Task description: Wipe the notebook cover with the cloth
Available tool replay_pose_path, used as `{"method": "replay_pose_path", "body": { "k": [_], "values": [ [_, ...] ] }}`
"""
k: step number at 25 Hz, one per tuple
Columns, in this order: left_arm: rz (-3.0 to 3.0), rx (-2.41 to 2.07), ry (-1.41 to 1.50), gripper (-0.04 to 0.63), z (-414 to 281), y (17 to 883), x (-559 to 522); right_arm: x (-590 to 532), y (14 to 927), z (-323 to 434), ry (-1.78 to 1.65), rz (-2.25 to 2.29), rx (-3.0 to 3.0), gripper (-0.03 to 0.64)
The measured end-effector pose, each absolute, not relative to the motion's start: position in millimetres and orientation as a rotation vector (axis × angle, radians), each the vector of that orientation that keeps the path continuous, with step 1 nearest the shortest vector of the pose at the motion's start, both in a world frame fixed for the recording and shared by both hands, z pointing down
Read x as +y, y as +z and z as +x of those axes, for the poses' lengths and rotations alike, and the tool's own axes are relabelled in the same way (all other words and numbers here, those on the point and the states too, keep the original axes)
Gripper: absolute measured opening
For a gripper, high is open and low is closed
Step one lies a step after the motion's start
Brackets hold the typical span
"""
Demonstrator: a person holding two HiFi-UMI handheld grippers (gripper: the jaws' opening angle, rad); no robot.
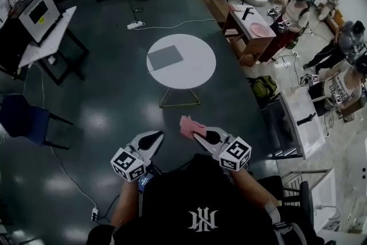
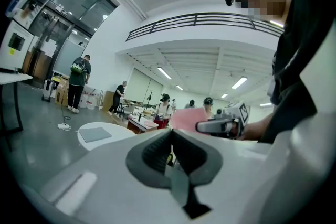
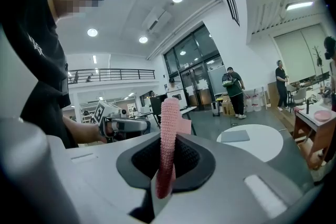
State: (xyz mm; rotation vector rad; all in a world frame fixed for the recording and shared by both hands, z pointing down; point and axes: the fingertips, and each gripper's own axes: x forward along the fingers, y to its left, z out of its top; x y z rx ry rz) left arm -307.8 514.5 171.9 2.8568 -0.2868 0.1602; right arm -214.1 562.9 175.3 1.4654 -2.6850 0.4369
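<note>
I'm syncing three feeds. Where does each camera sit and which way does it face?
Head view: on the person's head, looking steeply down at the round table with the notebook; shows arms, chest, left tool, right tool.
Left gripper view: on the left tool, looking along its shut jaws, table ahead-left; torso at right.
Right gripper view: on the right tool, looking along jaws shut on the pink cloth; torso at left.
Shared: all show table and notebook; each gripper view shows the other tool.
</note>
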Motion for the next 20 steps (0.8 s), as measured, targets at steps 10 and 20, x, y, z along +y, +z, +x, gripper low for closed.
{"method": "replay_pose_path", "body": {
  "k": [10, 20],
  "values": [
    [2.839, -0.303, 0.247, 0.005, -271.3, 187.1, 480.6, 519.9, 192.6, -176.8, 0.474, 1.46, -2.724, 0.017],
    [2.856, -0.408, 0.263, 0.005, -211.6, 150.7, 404.5, 441.0, 160.4, -118.4, 0.449, 1.38, -2.8, 0.015]
  ]
}}
